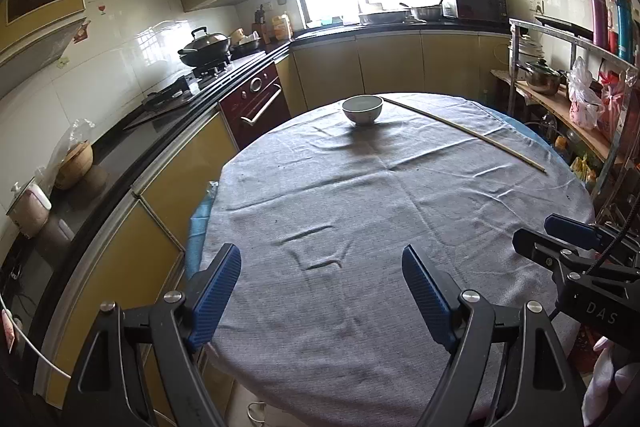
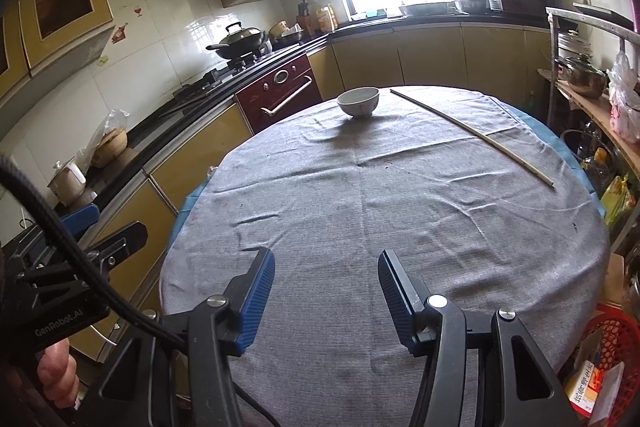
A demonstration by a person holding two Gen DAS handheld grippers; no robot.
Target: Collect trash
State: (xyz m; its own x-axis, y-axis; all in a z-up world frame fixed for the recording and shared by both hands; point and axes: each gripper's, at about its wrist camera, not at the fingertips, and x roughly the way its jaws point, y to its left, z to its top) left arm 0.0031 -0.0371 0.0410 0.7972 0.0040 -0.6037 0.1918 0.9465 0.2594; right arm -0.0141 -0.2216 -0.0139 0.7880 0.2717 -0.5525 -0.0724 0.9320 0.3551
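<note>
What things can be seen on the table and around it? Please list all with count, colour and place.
bowl: 1, white, far side of table
stick: 1, pale, far right of table
tablecloth: 1, grey, over table
wok: 1, black, on stove, left
oven: 1, dark red, under counter
microwave: 1, black, far counter
basket: 1, red, lower right
left gripper: open, empty
right gripper: open, empty

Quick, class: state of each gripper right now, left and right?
Left gripper: open, holding nothing, above the grey tablecloth.
Right gripper: open, holding nothing.
</note>
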